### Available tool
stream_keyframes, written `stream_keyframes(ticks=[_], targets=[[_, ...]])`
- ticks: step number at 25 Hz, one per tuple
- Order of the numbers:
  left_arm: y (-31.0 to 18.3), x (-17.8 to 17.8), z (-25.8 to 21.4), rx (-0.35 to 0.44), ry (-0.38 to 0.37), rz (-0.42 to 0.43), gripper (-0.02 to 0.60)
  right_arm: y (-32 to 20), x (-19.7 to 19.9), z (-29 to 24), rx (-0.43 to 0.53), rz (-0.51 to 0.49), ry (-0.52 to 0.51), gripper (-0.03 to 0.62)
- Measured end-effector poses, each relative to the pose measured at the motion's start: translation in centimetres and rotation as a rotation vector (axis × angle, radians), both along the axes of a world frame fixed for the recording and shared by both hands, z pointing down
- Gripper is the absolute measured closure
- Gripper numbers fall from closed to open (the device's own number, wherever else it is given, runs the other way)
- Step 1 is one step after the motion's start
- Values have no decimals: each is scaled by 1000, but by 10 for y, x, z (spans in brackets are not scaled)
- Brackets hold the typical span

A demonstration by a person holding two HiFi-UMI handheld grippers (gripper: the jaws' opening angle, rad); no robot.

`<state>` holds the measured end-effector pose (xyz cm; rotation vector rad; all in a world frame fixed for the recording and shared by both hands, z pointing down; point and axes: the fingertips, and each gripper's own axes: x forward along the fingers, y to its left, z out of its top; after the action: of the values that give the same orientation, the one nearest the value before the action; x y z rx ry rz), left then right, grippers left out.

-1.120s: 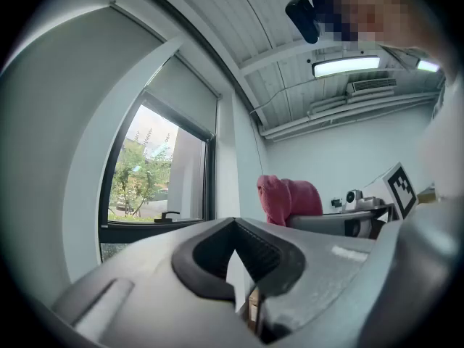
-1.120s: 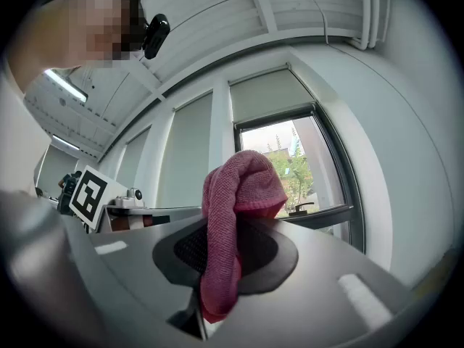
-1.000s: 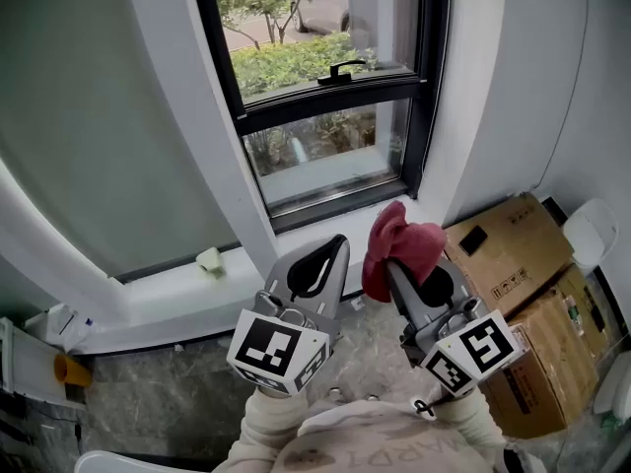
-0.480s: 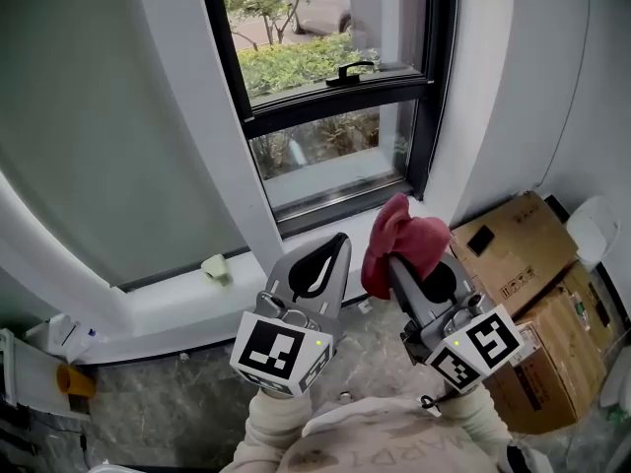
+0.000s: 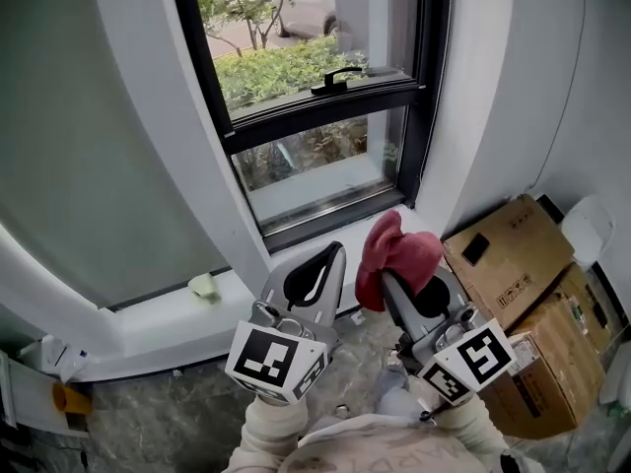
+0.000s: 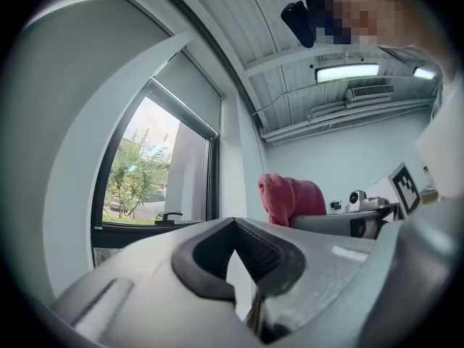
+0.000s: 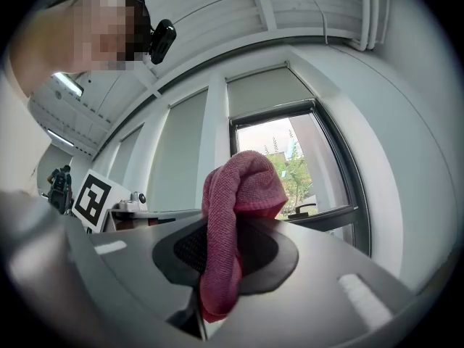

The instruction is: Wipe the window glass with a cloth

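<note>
- Looking down in the head view: finds the right tongs [image 5: 392,276] clamped on a red cloth [image 5: 396,249], bunched over the tips and aimed up toward the window.
- Places the left tongs [image 5: 333,256] just beside them on the left, tips together, gripping nothing.
- Puts the window glass [image 5: 314,170] ahead of and above the cloth, clearly apart from it and slightly to the left. Judges the right hand the one to make the wipe, with a reach forward and upward needed before any contact.
- Notes a dark frame, a black handle [image 5: 333,73] on the crossbar, and a white sill [image 5: 148,315] carrying a small pale lump [image 5: 202,285]. Adds cardboard boxes [image 5: 505,254] stacked at the right and a grey stone floor [image 5: 148,412] below.
- Turning to the left gripper view: confirms the left tongs [image 6: 235,230] closed with nothing between the pads, only a thin sliver of light. Catches the cloth [image 6: 290,198] off to the right and the glass [image 6: 138,176] to the left, with greenery beyond.
- Turning to the right gripper view: shows the right tongs [image 7: 228,232] pinching the cloth [image 7: 243,187], draped down through the pads and folded over above them, long axis roughly upright along the tongs.
- Sets the glass [image 7: 297,162] behind the cloth's top and to its right, farther off, not touched.
- Takes in pale curved walls and drawn blinds beside the open pane.
</note>
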<state>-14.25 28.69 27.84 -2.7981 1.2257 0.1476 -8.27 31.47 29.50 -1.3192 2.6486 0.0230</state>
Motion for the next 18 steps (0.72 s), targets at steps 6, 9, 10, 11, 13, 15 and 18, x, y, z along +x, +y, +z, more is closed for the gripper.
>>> stream_keyframes(ticks=[6, 9, 10, 11, 13, 15, 18], targets=[[-63, 42, -1, 8, -5, -8, 481, -63, 37, 5, -16, -42, -7, 505], [-97, 69, -7, 20, -9, -17, 481, -98, 63, 0, -14, -62, -14, 505], [-108, 78, -10, 25, -8, -21, 482, -110, 71, -3, -8, -70, -12, 505], [-119, 87, -14, 30, -6, -27, 480, -122, 80, -8, 0, -77, -10, 505], [-140, 104, -24, 43, -1, -39, 481, -143, 98, -18, 15, -92, -6, 505], [-159, 121, -33, 59, 0, -55, 481, -163, 115, -27, 29, -107, -4, 505], [-180, 145, -41, 78, -8, -74, 481, -186, 139, -32, 37, -125, -4, 505]])
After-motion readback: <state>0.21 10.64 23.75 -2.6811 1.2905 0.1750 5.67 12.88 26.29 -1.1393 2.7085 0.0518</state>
